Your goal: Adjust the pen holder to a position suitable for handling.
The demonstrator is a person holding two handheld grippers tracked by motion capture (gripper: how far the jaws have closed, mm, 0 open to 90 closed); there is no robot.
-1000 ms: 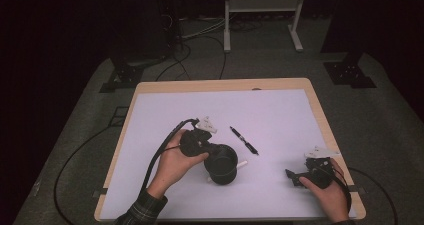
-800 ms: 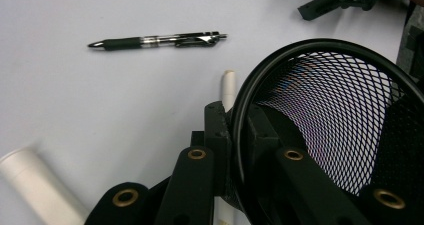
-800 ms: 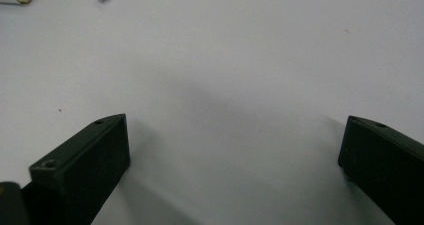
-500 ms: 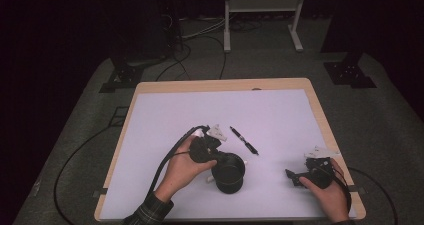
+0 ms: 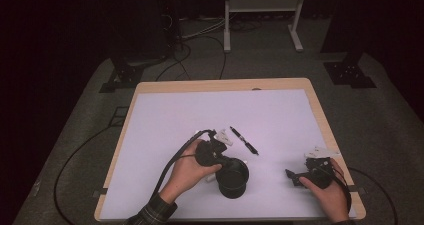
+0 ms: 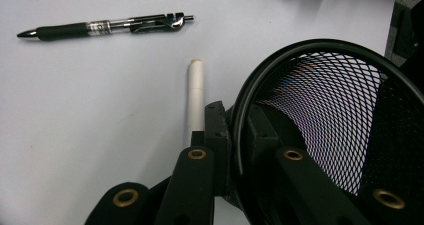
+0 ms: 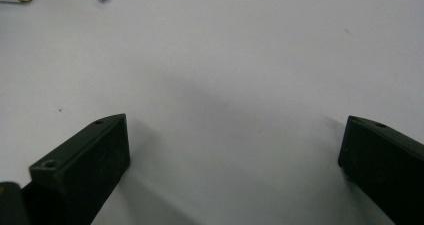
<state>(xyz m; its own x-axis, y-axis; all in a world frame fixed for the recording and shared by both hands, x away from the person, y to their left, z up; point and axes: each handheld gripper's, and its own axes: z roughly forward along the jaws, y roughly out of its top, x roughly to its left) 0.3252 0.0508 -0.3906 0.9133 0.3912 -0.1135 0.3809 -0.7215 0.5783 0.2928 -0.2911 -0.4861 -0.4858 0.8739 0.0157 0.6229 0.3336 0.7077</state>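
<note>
Black wire-mesh pen cup: near the front of the counter, gripped by its rim. The left gripper has its fingers clamped on that rim, one inside the mesh wall and one outside, a pinch that lets the cup be carried and set down by its edge. From the high view the cup looks upright or close to it; whether its base touches the white surface cannot be told.

Black click pen: lying flat, well apart from the cup, likely waiting to go in.

White stick-like item: lying just beside the cup.

Right gripper: fingers wide, nothing between them, low over bare counter, probably kept free for the pen.
</note>
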